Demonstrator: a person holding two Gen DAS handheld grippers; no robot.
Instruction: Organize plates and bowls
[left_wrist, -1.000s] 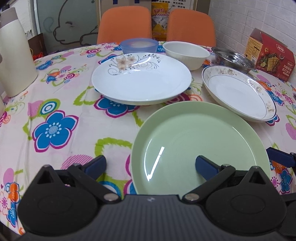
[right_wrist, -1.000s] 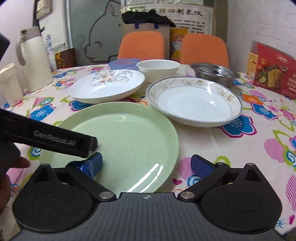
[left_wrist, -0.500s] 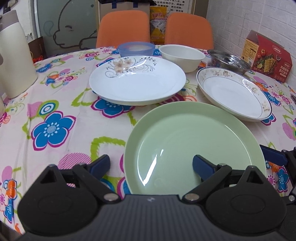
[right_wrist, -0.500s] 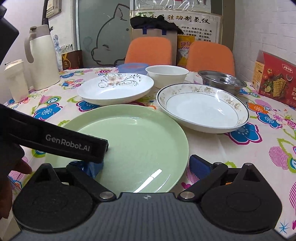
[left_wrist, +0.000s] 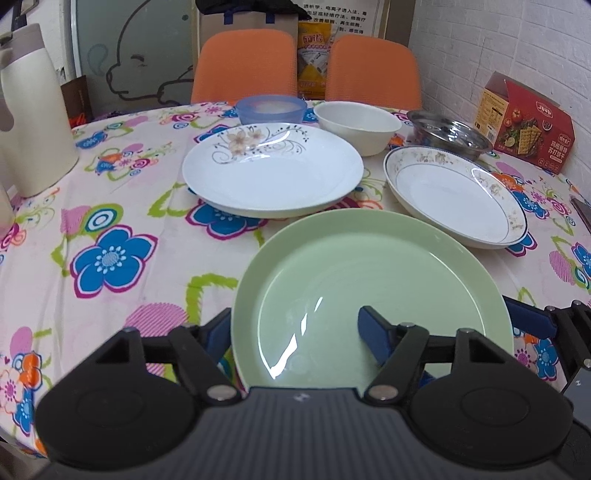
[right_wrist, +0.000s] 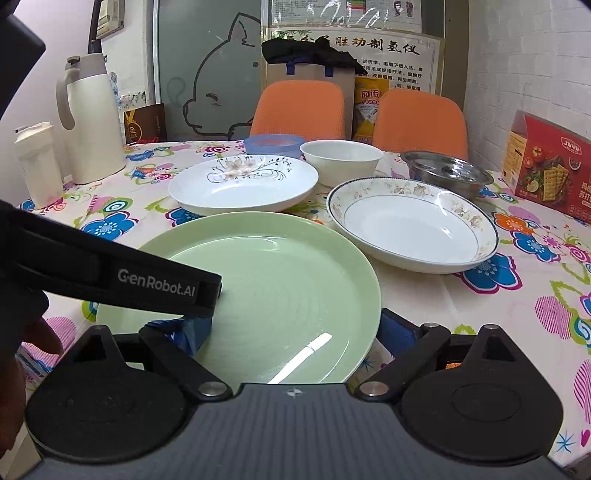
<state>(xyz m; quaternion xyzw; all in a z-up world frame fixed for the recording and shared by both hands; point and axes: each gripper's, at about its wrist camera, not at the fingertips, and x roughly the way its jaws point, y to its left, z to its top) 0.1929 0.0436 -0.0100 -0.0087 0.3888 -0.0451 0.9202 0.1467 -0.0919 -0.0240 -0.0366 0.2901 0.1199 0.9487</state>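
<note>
Two grippers sit at the near edge of the surface (left_wrist: 110, 206), both around the same green plate (left_wrist: 369, 288). At the far left edge I see a cream thermos jug (right_wrist: 92, 122) with a small white container (right_wrist: 35, 162) nearer to me. My left gripper (left_wrist: 291, 332) is spread wide, one blue finger outside the plate's left rim and the other over its basin; I cannot tell if either touches. Behind the green plate lies a white plate with a flower print (left_wrist: 273, 170), with a blue tub (left_wrist: 271, 109) and a white bowl (left_wrist: 358, 125) beyond it. My right gripper (right_wrist: 291, 332) is also spread, straddling the plate's near right rim. Further right are a gold-rimmed deep plate (right_wrist: 413, 225), a steel bowl (right_wrist: 447, 173) and a red cracker box (right_wrist: 550, 166) near the right edge.
</note>
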